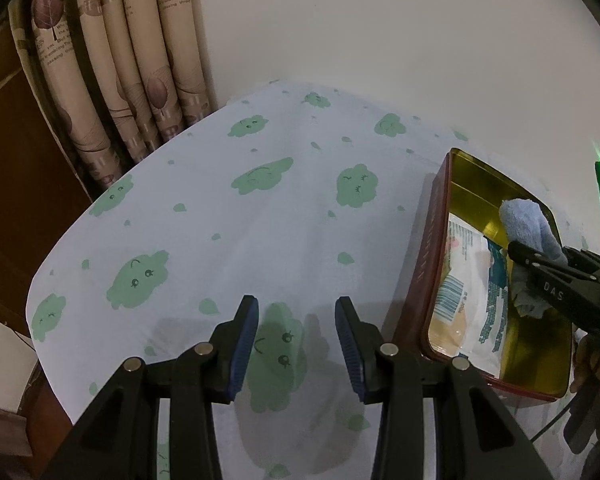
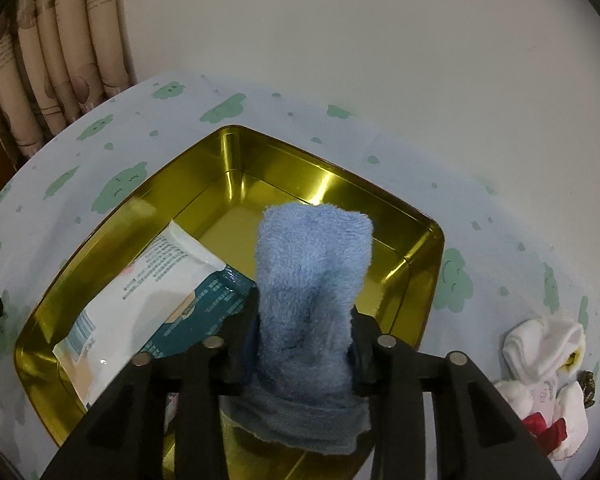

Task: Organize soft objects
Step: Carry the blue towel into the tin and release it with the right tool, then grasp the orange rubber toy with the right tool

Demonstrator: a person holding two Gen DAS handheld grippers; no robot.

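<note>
Blue fuzzy cloth (image 2: 314, 280) squeezed in right hand-held gripper (image 2: 304, 344) over gold tin (image 2: 428, 248), left hand-held gripper (image 1: 297, 344) wide open, holding nothing, above tabletop (image 1: 220, 216).

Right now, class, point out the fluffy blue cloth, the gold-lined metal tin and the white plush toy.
Fluffy blue cloth (image 2: 314, 264): right wrist view, its upper middle.
Gold-lined metal tin (image 2: 260, 168): right wrist view, far inner wall.
White plush toy (image 2: 540, 364): right wrist view, its body.

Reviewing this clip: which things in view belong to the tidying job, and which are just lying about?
Job: blue towel clamped in the right gripper; gold tin; wipes pack in the tin; white plush toy; left gripper, open.
Lying about: curtain; patterned tablecloth.
</note>
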